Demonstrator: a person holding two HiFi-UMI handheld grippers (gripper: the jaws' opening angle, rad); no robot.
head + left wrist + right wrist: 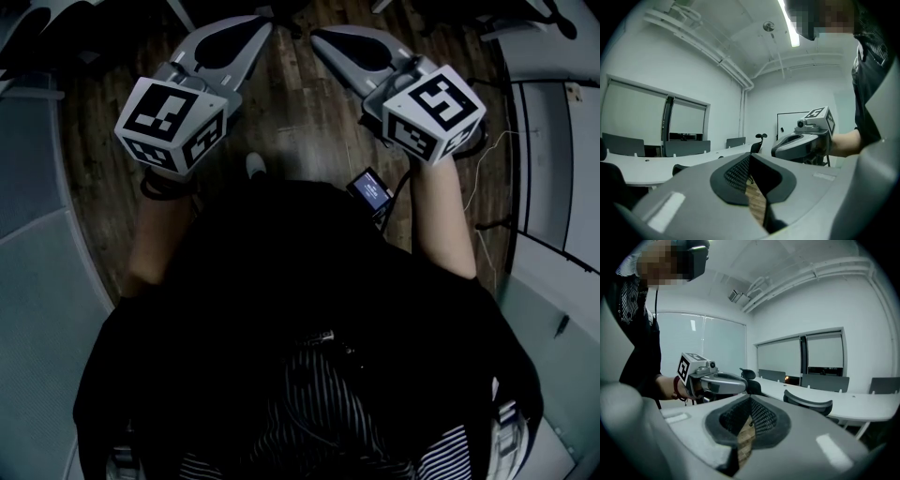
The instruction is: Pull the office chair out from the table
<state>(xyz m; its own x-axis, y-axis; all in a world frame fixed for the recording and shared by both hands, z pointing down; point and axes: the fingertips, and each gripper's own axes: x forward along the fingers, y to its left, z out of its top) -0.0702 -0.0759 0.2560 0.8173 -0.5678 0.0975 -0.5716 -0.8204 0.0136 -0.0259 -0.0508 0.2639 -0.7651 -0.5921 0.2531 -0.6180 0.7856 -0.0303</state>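
Note:
Both grippers hang side by side over a wooden floor [300, 122], apart from any chair. My left gripper [266, 22] is shut with nothing in it, its own jaws [751, 157] closed tip to tip. My right gripper [317, 37] is also shut and empty, its jaws [750, 400] closed. A black office chair [757, 145] with a headrest stands at the far end of a long white table [656, 165]. In the right gripper view the same kind of chair [749, 379] shows behind the left gripper [717, 380], and another chair back [807, 405] is tucked against the table [848, 409].
Grey carpet [37, 281] borders the wood on the left and a white partition [553, 141] on the right. A small screen device [370, 190] hangs at the person's front. Several grey chair backs line the table's far side [686, 147]. A whiteboard [792, 124] is on the end wall.

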